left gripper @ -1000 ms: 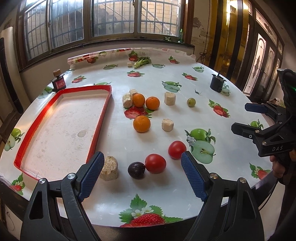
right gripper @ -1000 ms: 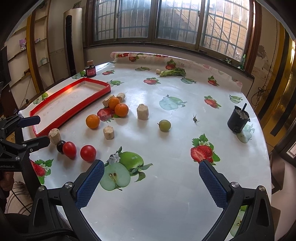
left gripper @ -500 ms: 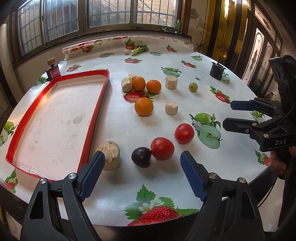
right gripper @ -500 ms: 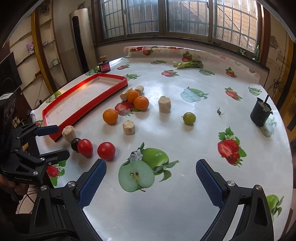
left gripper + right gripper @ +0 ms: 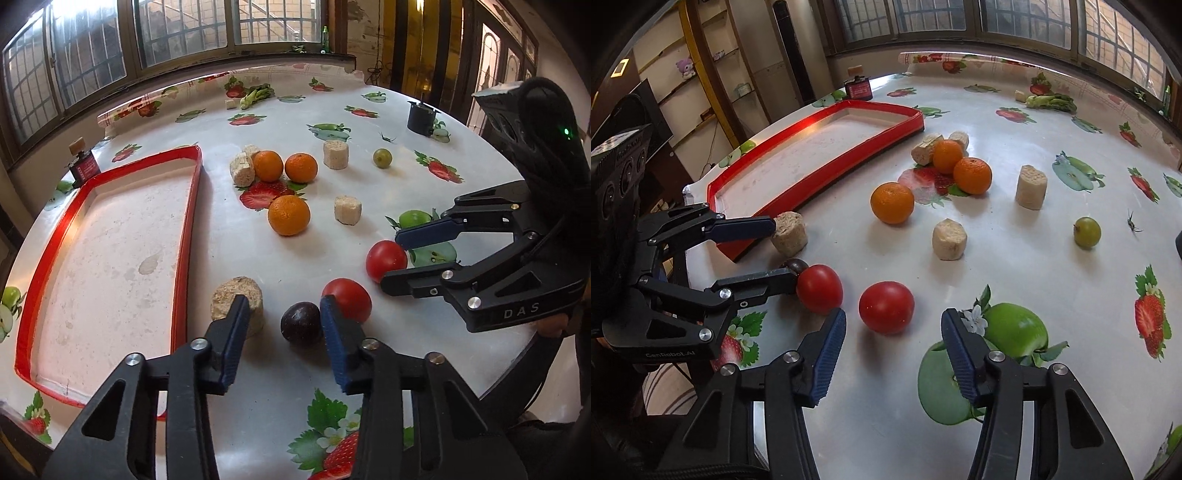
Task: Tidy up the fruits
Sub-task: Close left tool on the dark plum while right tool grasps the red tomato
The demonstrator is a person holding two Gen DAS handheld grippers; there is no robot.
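Red tray [image 5: 184, 236]: one, bare, filling the left half of the left wrist view; the fruits all lie on the fruit-print table [image 5: 258, 387] to its right, none yet inside.
Left gripper [image 5: 282, 317]: its jaws have just been closing and stand half spread around the dark plum [image 5: 300, 323] at lower centre; the right pad looks to touch it, the left pad is apart, so no pinch yet.
Right gripper [image 5: 892, 326]: its jaws have also just been closing, half spread, with the nearer tomato [image 5: 886, 307] just ahead of the pads at lower centre, not pressed.
Step in hand: each gripper likely needs to settle so its fruit sits mid-pad before closing; the left one would do well to keep clear of the second tomato [image 5: 347, 299], which sits against the plum, and of the cork-like cylinder [image 5: 238, 304] at its left finger.
Round fruit: likely to roll if nudged off-centre.
Cork-like cylinders: five.
Oranges [image 5: 289, 215]: three.
Tomatoes: two.
Dark plum: one.
Small green fruit [image 5: 382, 158]: one, upper right.
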